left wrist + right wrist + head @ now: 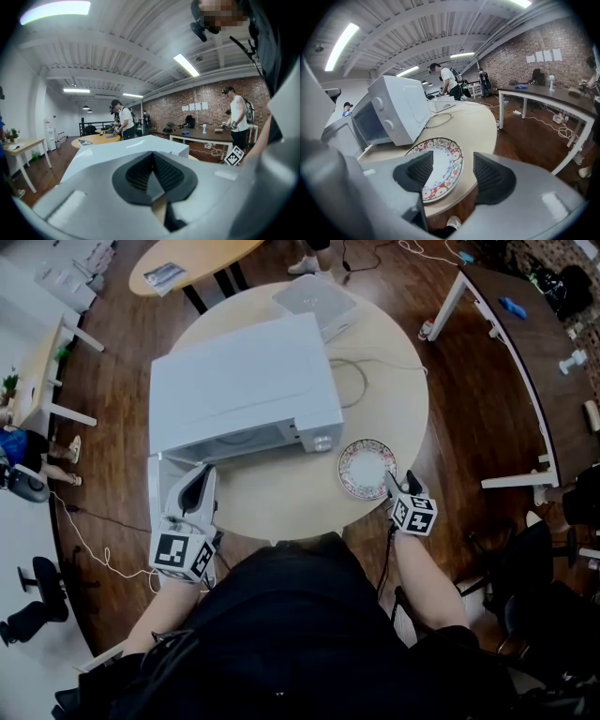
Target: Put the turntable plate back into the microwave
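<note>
head view looks steeply down from over the round table [394, 399]. both gripper views sit low, tight behind their jaws, facing across the room. all three catch the microwave [244, 390].

desk [394, 418]: round, pale wood top, standing on a dark wooden floor [450, 381]
microwave [239, 385]: white, on the left half of the desk, door open
plate [366, 468]: patterned rim, flat at the near right rim, just beside the microwave's front corner
cable [352, 381]: looped behind the microwave
white box [314, 298]: at the far rim
</note>
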